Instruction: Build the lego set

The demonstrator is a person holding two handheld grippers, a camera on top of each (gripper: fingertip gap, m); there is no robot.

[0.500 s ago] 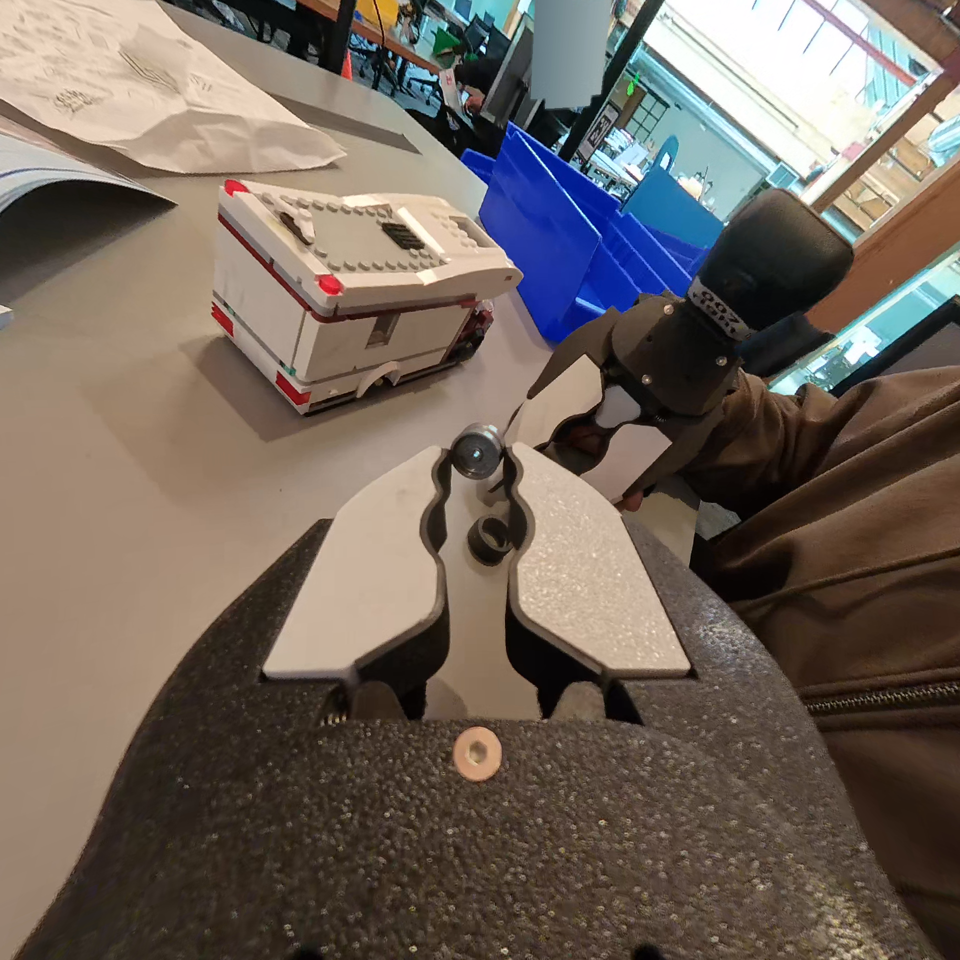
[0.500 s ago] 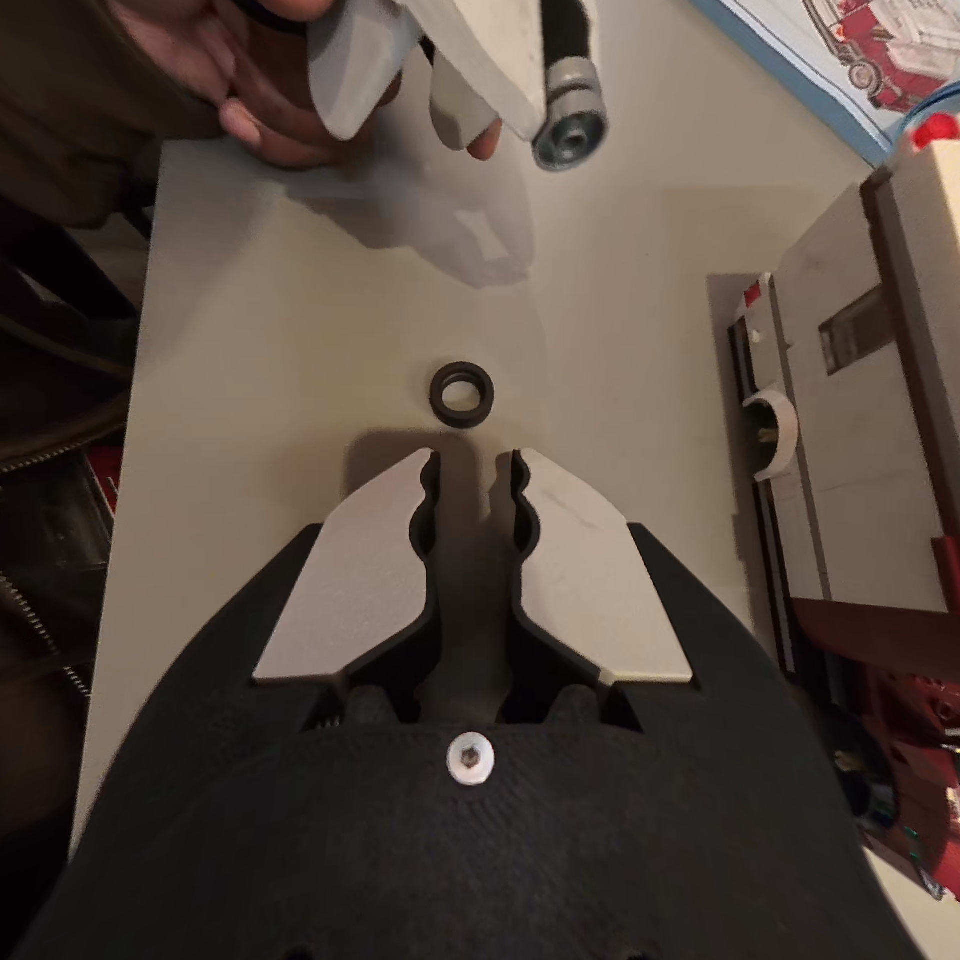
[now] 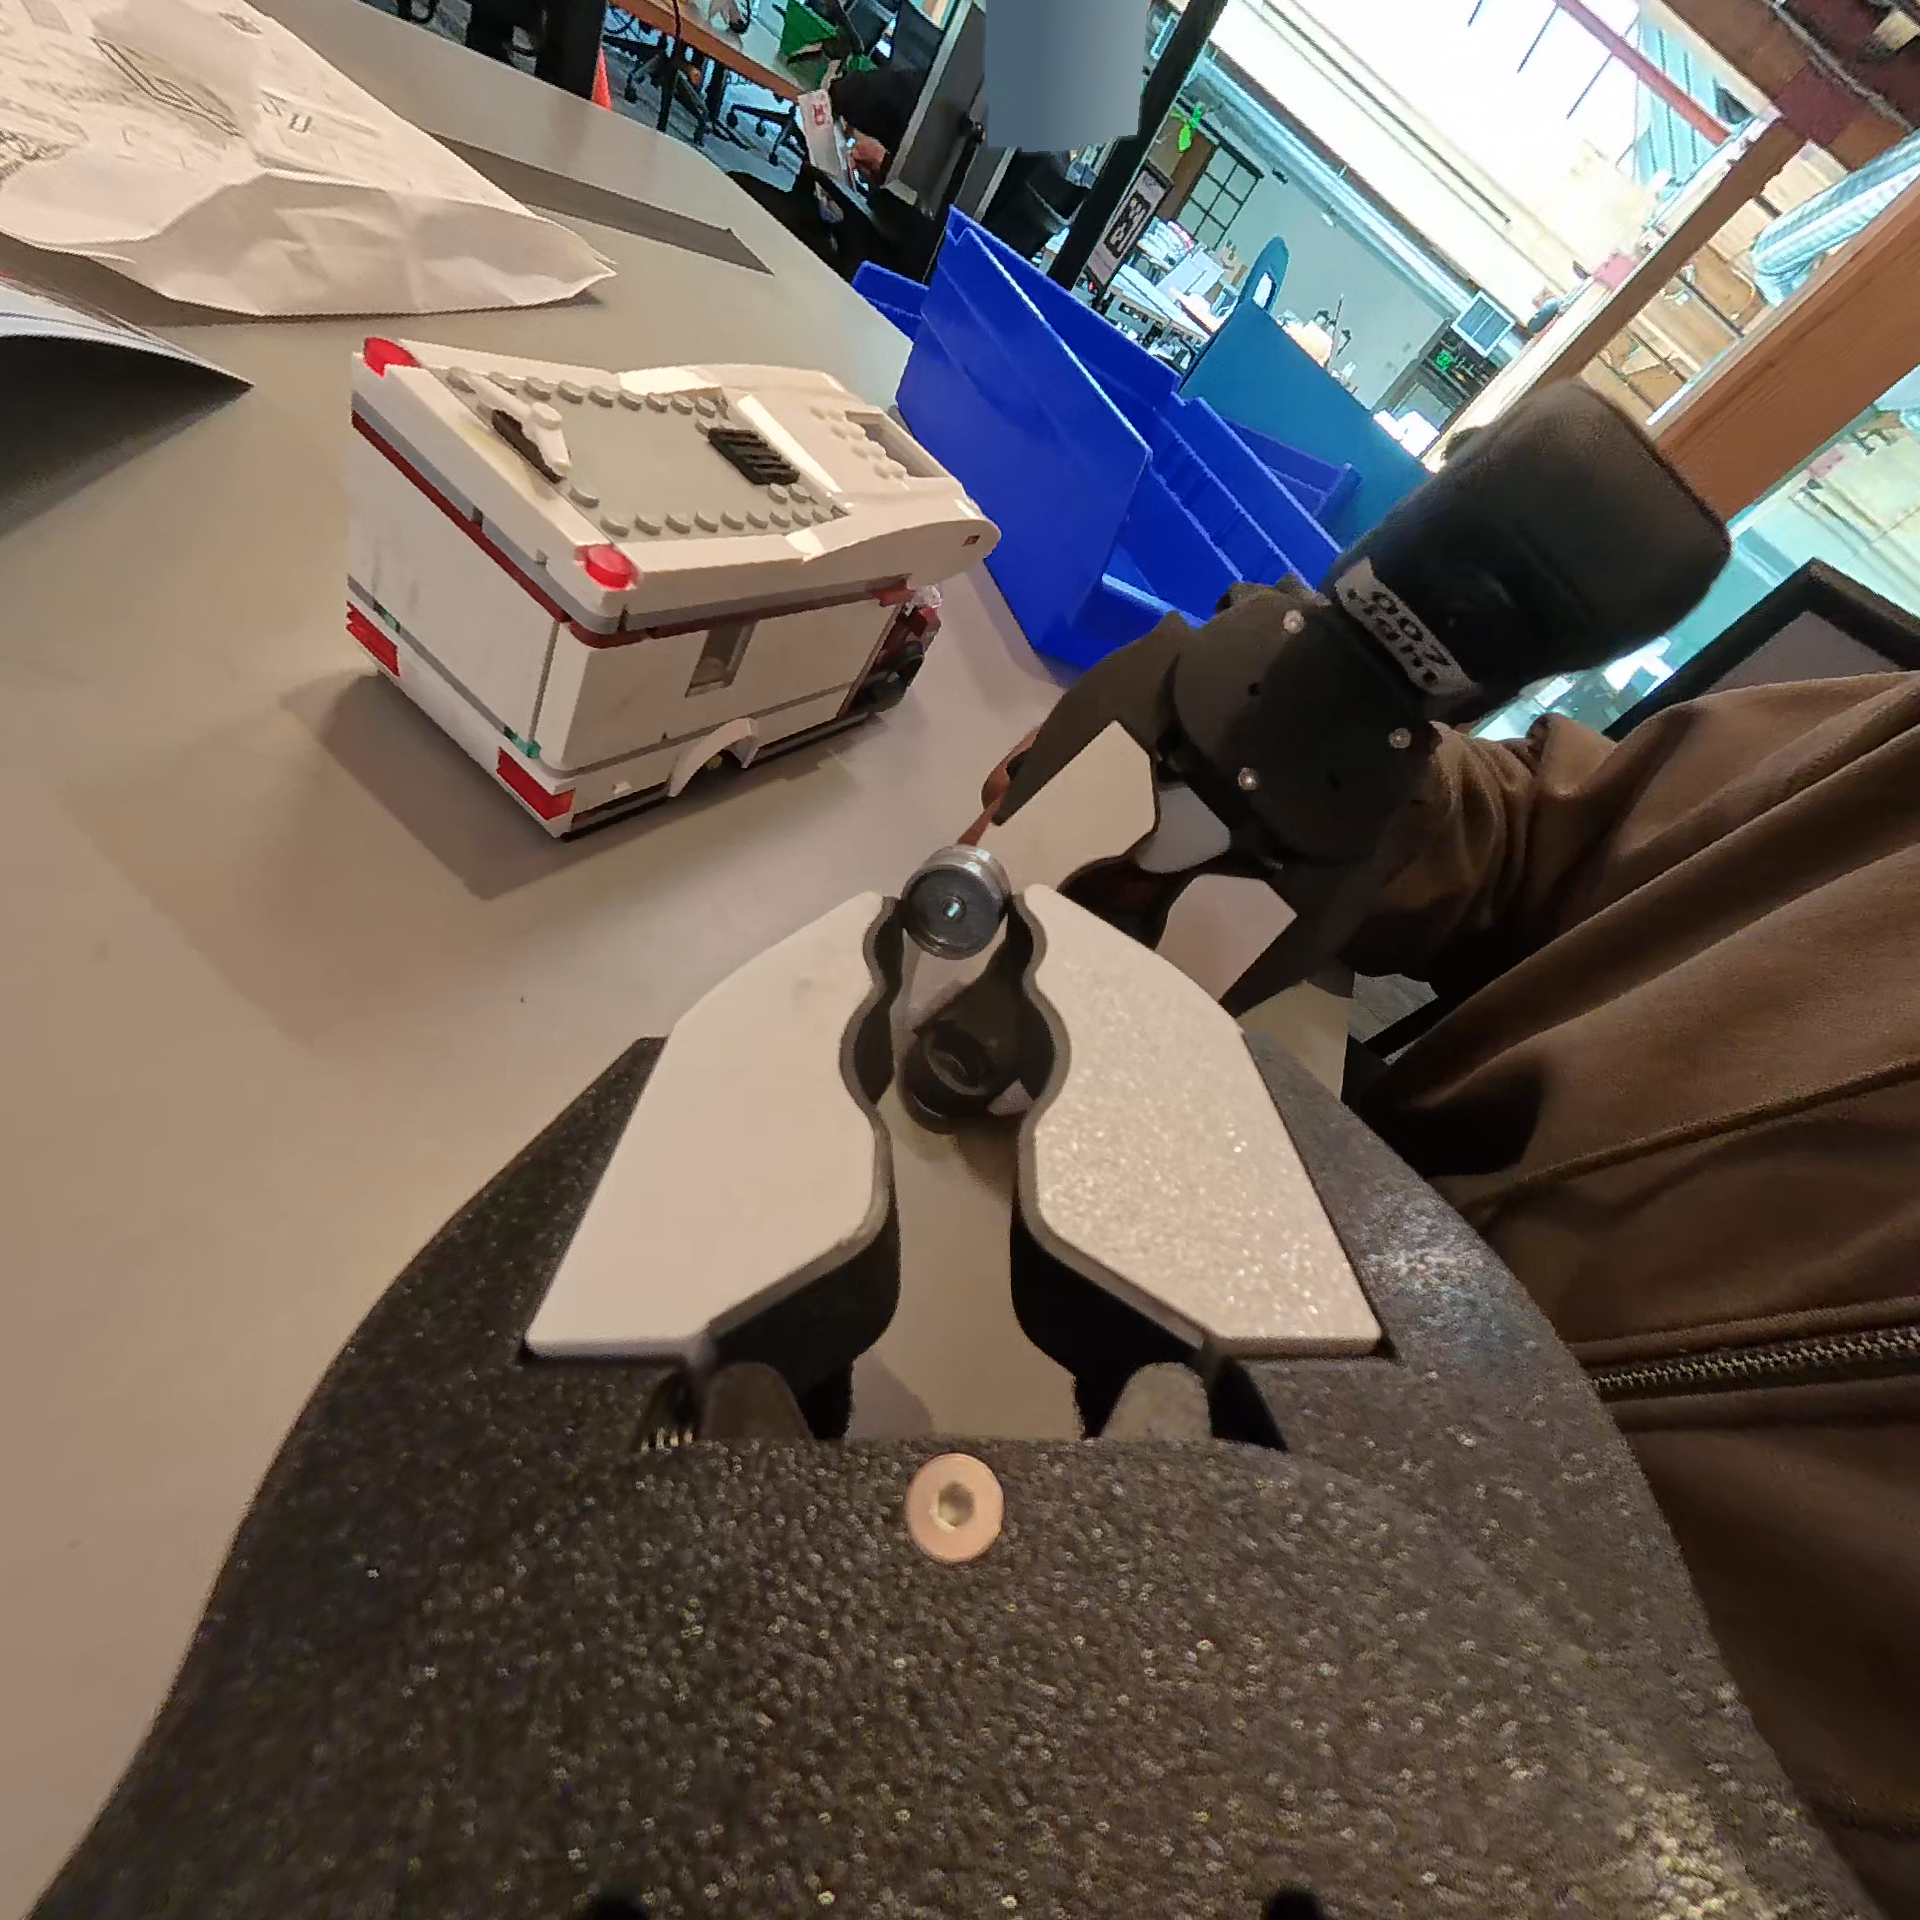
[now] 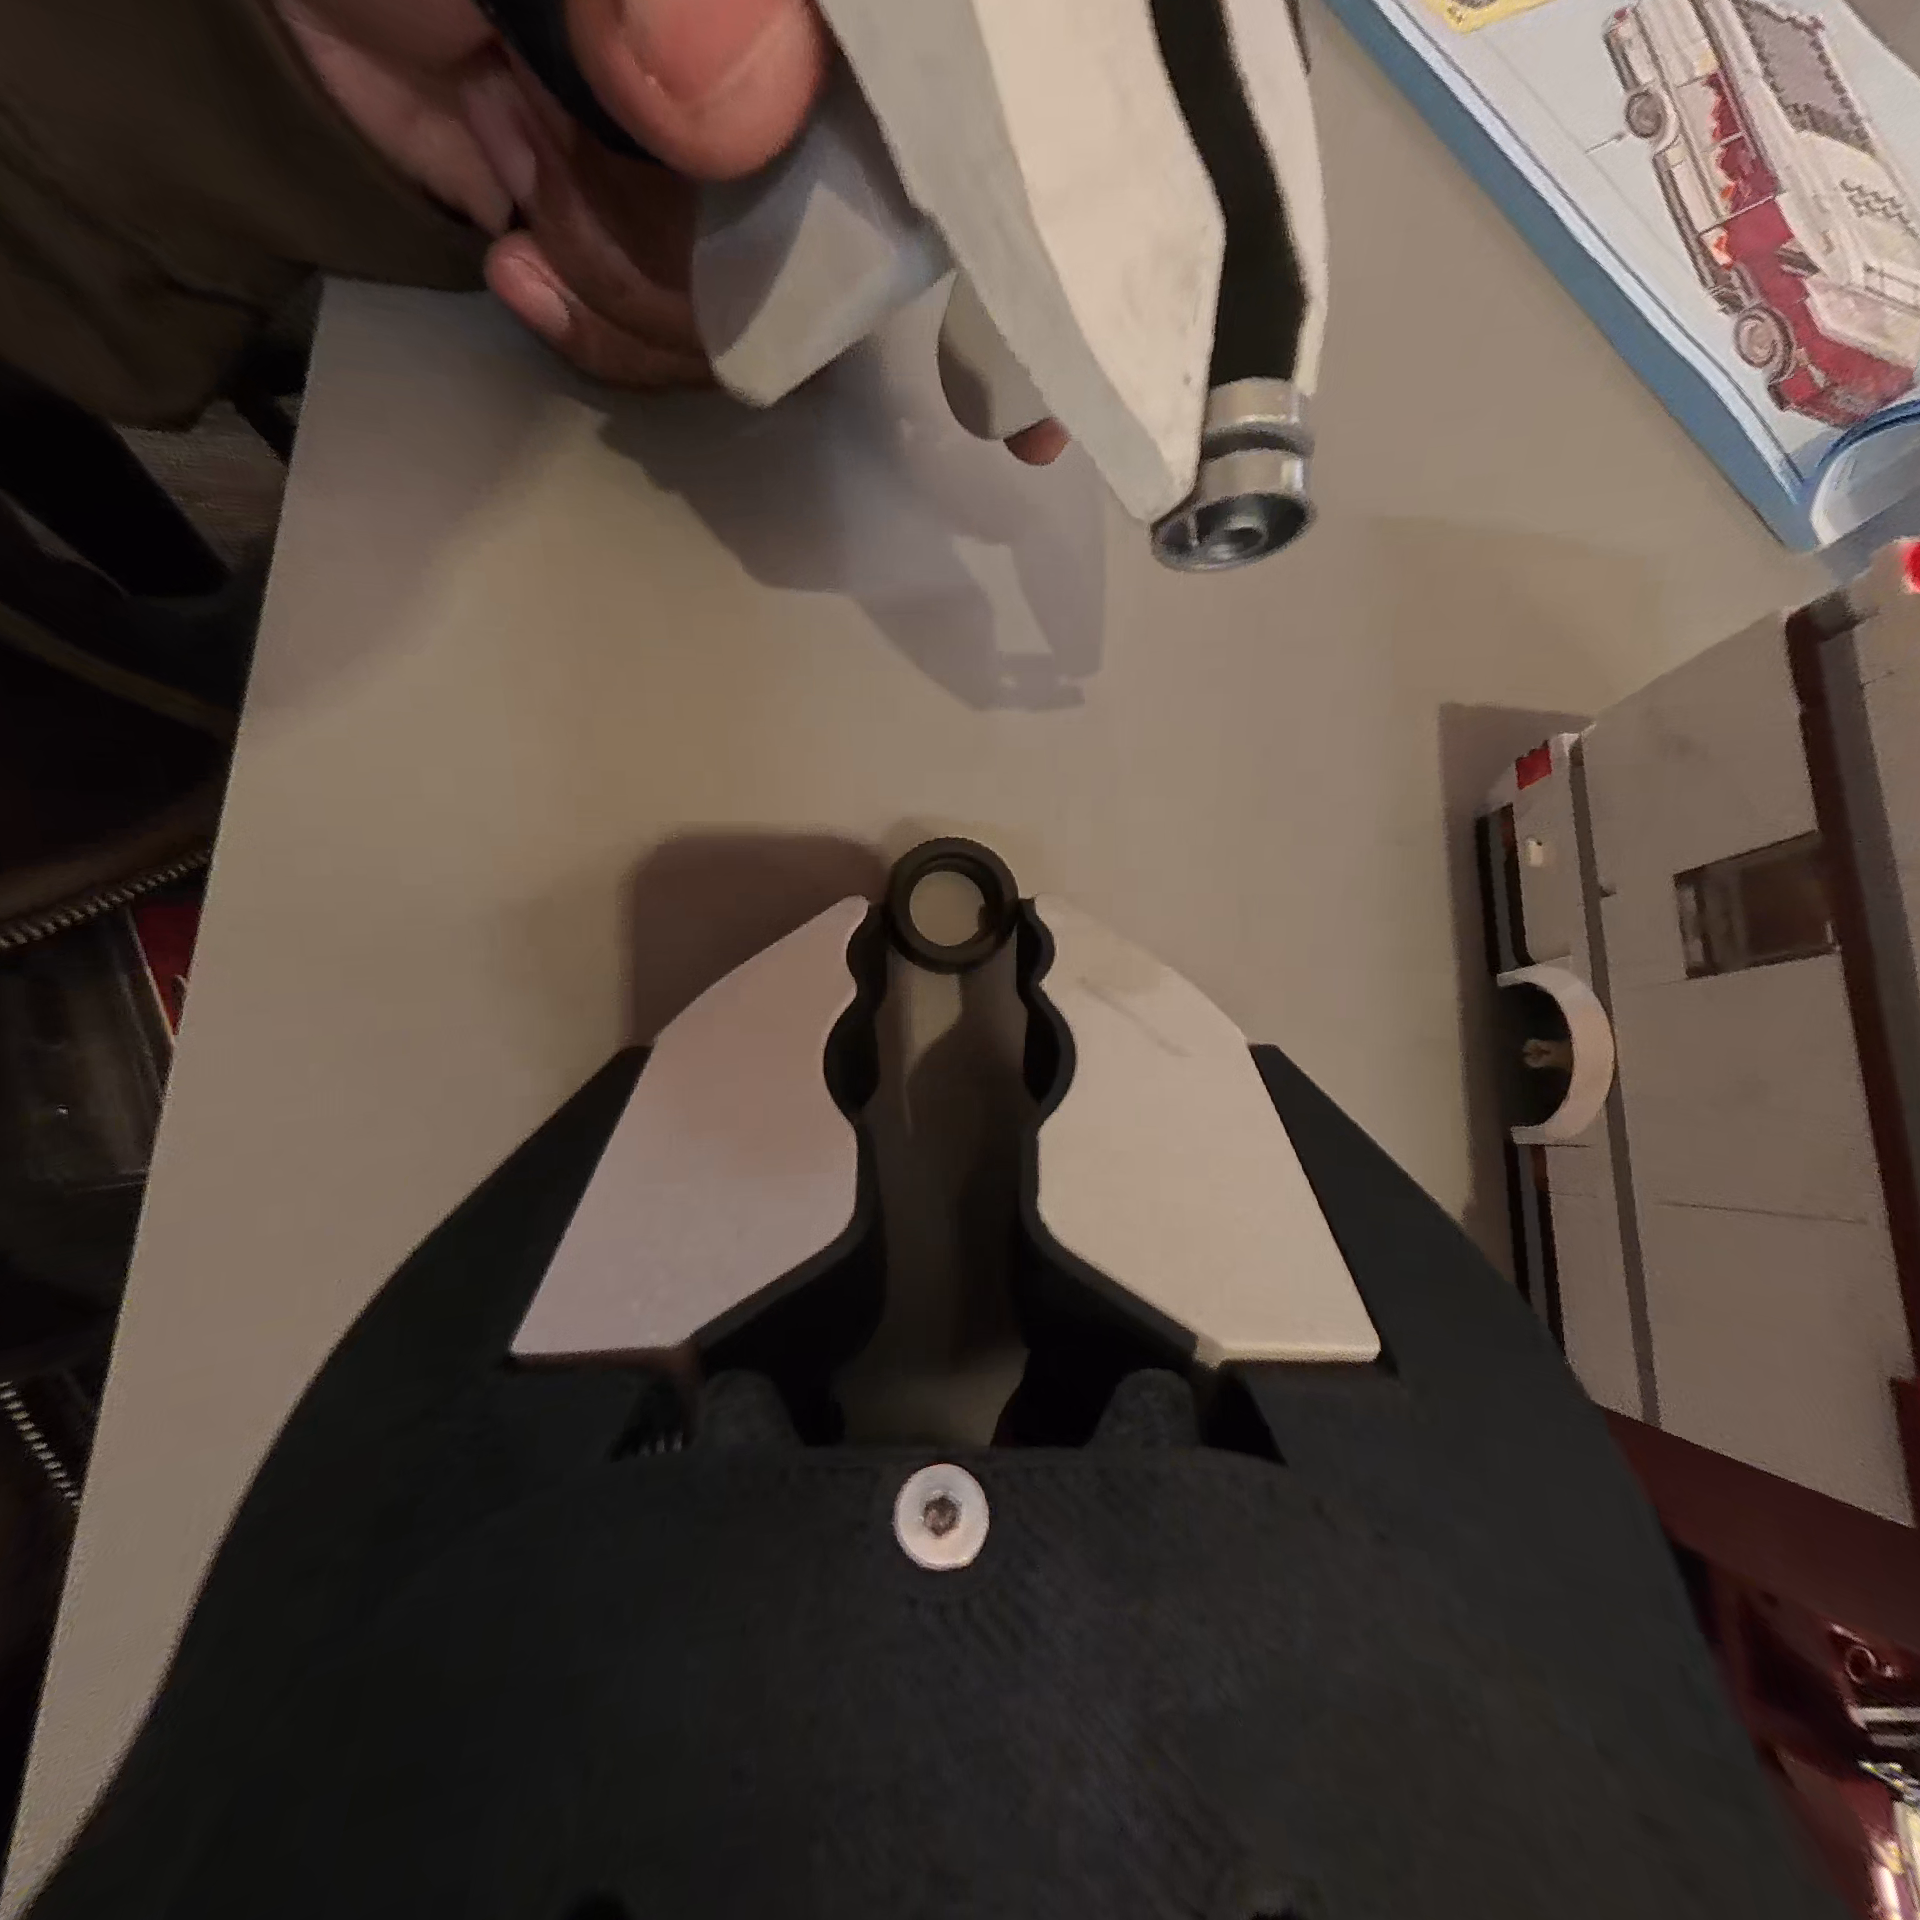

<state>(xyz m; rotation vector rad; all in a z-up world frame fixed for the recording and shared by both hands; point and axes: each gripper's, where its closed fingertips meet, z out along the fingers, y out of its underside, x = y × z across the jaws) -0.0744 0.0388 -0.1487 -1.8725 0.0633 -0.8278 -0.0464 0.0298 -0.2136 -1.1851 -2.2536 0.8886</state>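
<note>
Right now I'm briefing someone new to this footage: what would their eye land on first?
Probably the small silver wheel hub pinched at the tips of the left tool, held above the grey table. Next, the black rubber tyre ring lying on the table between the tips of the right tool. Behind them stands a white brick-built camper with red trim, missing a wheel in its arch.

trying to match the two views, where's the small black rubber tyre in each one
Left wrist view: black tyre low between the left gripper's fingers, beneath the held silver wheel hub.
Right wrist view: black tyre at the right gripper's fingertips, centre.
Shared landmark: white brick-built van.
</note>
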